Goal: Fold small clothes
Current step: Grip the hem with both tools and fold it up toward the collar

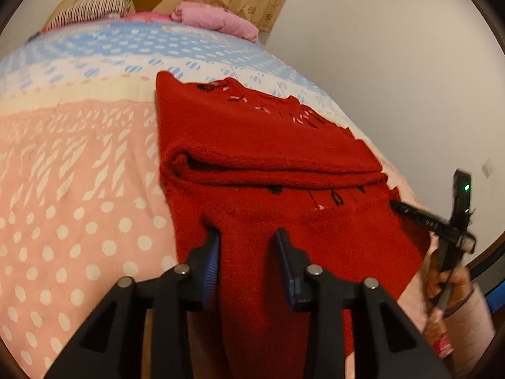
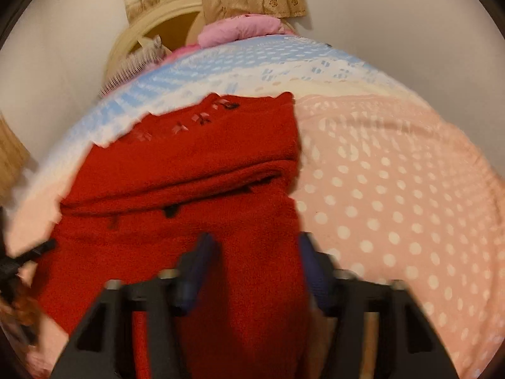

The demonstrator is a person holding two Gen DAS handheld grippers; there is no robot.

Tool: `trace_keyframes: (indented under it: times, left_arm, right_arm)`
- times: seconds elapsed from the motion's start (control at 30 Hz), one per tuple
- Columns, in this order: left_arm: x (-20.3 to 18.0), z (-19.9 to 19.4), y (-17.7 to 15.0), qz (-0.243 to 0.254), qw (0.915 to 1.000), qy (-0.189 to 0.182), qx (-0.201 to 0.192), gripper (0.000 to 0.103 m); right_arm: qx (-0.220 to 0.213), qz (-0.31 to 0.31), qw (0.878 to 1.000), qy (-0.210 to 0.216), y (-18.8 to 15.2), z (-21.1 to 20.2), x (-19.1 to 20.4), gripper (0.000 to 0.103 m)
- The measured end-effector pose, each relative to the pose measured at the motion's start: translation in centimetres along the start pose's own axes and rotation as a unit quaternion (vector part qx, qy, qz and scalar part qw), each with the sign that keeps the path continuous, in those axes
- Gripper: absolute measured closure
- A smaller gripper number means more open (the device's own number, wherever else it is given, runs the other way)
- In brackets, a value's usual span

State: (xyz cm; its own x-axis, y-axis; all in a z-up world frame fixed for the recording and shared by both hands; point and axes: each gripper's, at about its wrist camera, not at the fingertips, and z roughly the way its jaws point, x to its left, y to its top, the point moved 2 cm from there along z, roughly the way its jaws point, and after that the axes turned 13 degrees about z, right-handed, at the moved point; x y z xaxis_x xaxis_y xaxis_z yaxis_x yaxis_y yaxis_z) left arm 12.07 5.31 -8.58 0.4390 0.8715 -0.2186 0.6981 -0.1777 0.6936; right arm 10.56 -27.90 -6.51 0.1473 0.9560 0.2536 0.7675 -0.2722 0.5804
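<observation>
A red knitted garment point(image 1: 268, 145) with small pink and black stitching lies partly folded on the bed, a rolled fold across its middle. Its near part runs between the fingers of my left gripper point(image 1: 247, 240), whose jaws stand apart around the cloth. The right gripper shows at the right edge of the left wrist view point(image 1: 435, 221), at the garment's right side. In the right wrist view the same garment point(image 2: 195, 164) passes between the fingers of my right gripper point(image 2: 255, 246), also apart; that view is blurred. The left gripper's tip point(image 2: 34, 252) shows at the left there.
The bed cover point(image 1: 79, 189) is pink with white dots near me, blue and white farther off. A pink blanket point(image 1: 217, 19) and a striped pillow point(image 1: 91, 8) lie at the head by a cream headboard point(image 2: 148, 22). A white wall point(image 1: 394, 63) is on the right.
</observation>
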Motion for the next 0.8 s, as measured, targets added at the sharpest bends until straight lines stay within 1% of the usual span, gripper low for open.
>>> trace_keyframes:
  times: [0.03, 0.07, 0.13, 0.23, 0.43, 0.5, 0.57, 0.67, 0.8]
  left_arm:
    - [-0.2, 0.1, -0.1, 0.009, 0.9999, 0.012, 0.0, 0.091]
    - [-0.3, 0.1, -0.1, 0.009, 0.9999, 0.009, -0.001, 0.092]
    - [0.0, -0.4, 0.0, -0.001, 0.9999, 0.002, -0.01, 0.096]
    - [0.3, -1.5, 0.3, -0.018, 0.9994, -0.01, -0.028, 0.096]
    - [0.2, -3.7, 2.1, -0.033, 0.9972, -0.014, -0.065, 0.097]
    - [0.4, -4.0, 2.6, -0.04, 0.9965, -0.018, -0.071, 0.097]
    - [0.7, -4.1, 3.3, -0.043, 0.9961, -0.019, -0.075, 0.097]
    - [1.2, -3.9, 3.9, -0.041, 0.9961, -0.007, -0.077, 0.097]
    - [2.3, -3.5, 4.2, -0.06, 0.9952, -0.01, -0.077, 0.097]
  right_arm:
    - [-0.006, -0.011, 1.0, -0.013, -0.2, 0.0, 0.1, 0.073]
    - [-0.01, -0.009, 1.0, -0.011, -0.2, -0.2, 0.1, 0.084]
    - [-0.018, 0.001, 1.0, -0.007, -0.1, -1.1, -0.1, 0.088]
    - [-0.039, 0.002, 0.999, -0.008, -0.1, -2.8, 0.1, 0.093]
    - [-0.076, 0.007, 0.997, 0.002, 0.6, -6.2, 1.3, 0.093]
    - [-0.086, 0.005, 0.996, 0.007, 1.1, -6.9, 2.1, 0.093]
    - [-0.095, -0.002, 0.995, 0.008, 1.8, -7.2, 2.9, 0.093]
    - [-0.102, -0.013, 0.995, 0.003, 2.6, -7.2, 3.9, 0.093]
    - [-0.105, -0.017, 0.994, -0.003, 3.2, -6.8, 4.5, 0.093]
